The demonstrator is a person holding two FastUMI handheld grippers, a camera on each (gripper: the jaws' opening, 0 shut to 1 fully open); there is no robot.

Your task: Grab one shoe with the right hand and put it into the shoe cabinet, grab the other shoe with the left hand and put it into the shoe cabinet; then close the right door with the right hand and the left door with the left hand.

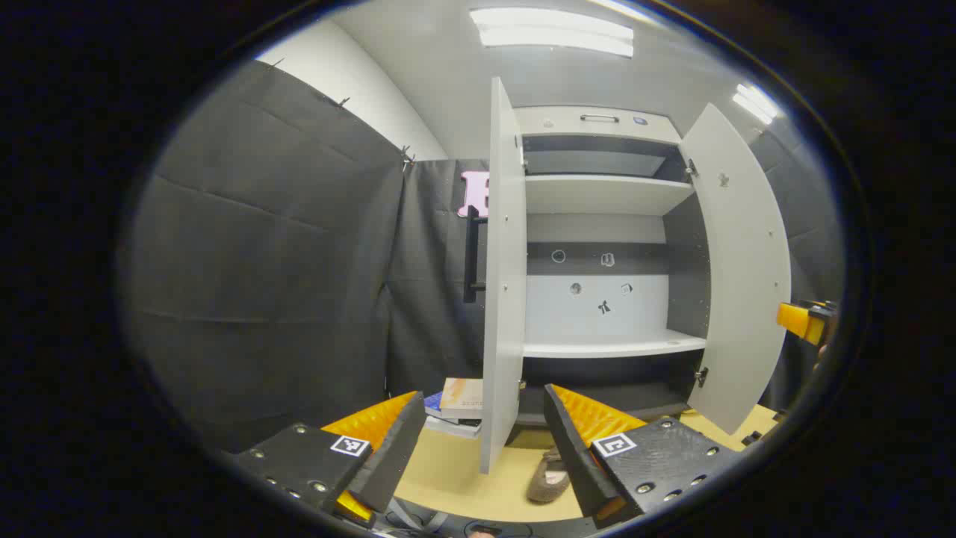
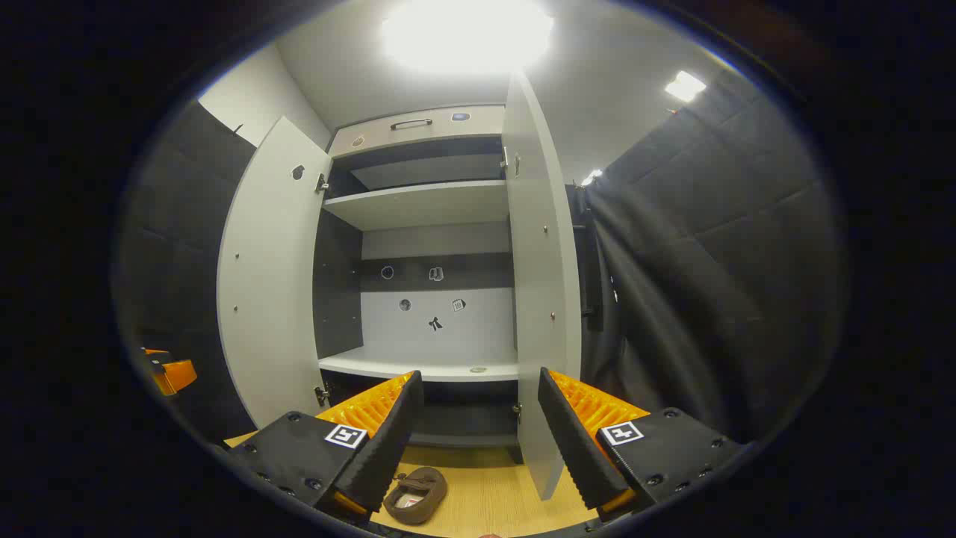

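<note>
The white shoe cabinet [image 1: 605, 196] stands with both doors swung wide, and the shelves I can see are bare. Its left door [image 1: 502, 299] is edge-on in the left gripper view and its right door [image 1: 739, 284] angles outward. A brown shoe [image 1: 547, 480] lies on the wooden floor before the cabinet, just past my left gripper [image 1: 482, 441], which is open and holds nothing. In the right gripper view a brown shoe [image 2: 415, 495] lies low between the fingers of my right gripper [image 2: 474, 441], also open and holding nothing. There the right door [image 2: 541, 299] stands close ahead.
A stack of books [image 1: 459, 403] lies on the floor left of the left door. Black cloth walls close in on both sides. The right gripper [image 1: 803, 320] shows beyond the right door, and the left gripper [image 2: 170, 373] past the left door [image 2: 272, 284].
</note>
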